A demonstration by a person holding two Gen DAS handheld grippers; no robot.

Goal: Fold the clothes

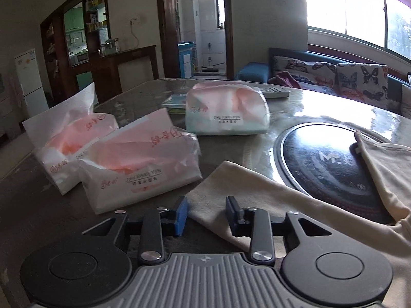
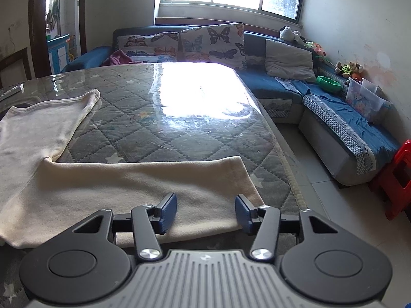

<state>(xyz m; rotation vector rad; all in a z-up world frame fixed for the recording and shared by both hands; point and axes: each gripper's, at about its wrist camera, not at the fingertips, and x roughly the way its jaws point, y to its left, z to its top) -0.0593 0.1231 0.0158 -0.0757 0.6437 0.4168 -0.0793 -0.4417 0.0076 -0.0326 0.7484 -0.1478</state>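
Three tissue packs sit at the left of the worktop. The left hand-held gripper is released over one cuff of the cream long-sleeved top, which lies spread flat. The right hand-held gripper, also released, straddles the other cuff. The top looks soft, light and limp; pinch the cuff hems.

We see the garment spread on the table, three tissue packs left of it, sofa behind.
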